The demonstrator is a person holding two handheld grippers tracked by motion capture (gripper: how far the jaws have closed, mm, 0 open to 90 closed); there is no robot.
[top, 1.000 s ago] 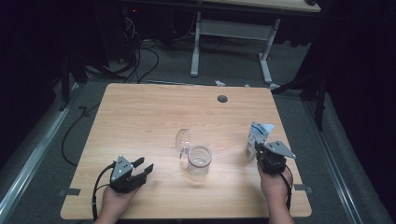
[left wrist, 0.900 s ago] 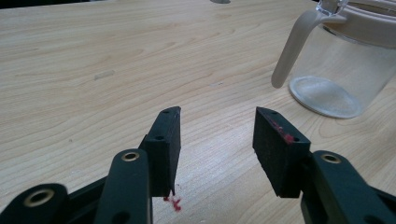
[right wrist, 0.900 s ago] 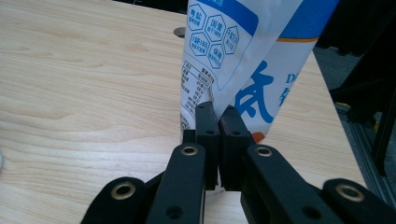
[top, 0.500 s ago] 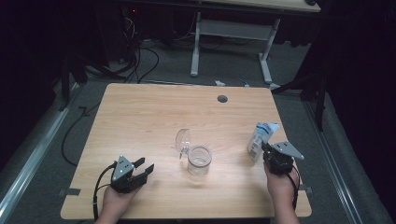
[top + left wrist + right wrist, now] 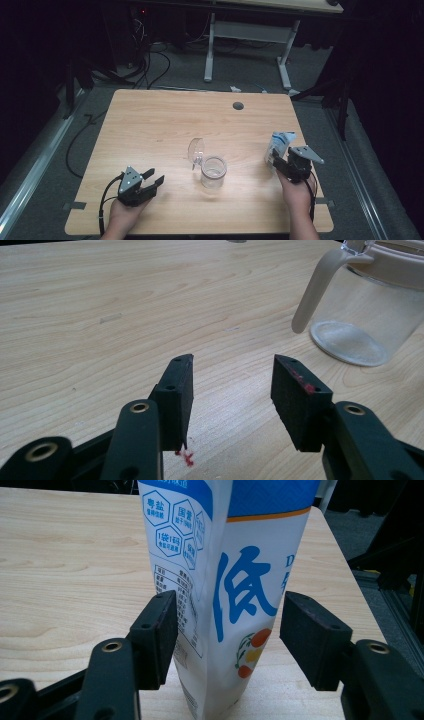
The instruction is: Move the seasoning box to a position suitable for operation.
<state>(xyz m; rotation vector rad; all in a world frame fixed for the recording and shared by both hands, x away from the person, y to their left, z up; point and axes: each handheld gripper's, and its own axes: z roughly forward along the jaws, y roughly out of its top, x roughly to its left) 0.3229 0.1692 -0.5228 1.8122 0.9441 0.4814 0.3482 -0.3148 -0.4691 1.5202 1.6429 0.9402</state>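
A white and blue salt bag (image 5: 280, 144) stands upright near the table's right edge. My right gripper (image 5: 276, 161) is just behind it; its jaws have just been opening, and the bag (image 5: 235, 580) stands between the pads, which no longer press on it. A clear glass jar (image 5: 213, 173) stands at the table's middle with its round lid (image 5: 196, 150) swung open to the left. My left gripper (image 5: 154, 178) rests near the front left, open with nothing between its jaws. In the left gripper view (image 5: 232, 375) the jar (image 5: 370, 310) stands ahead to the right.
The wooden table (image 5: 160, 125) has a round cable hole (image 5: 238, 106) at its far side. The bag stands close to the table's right edge. Beyond the table, cables and a white desk frame (image 5: 250, 30) are on the dark floor.
The right gripper's jaws have parted from the salt bag, which now stands on the table. The right hand shifted slightly to the right. The left gripper has not moved.
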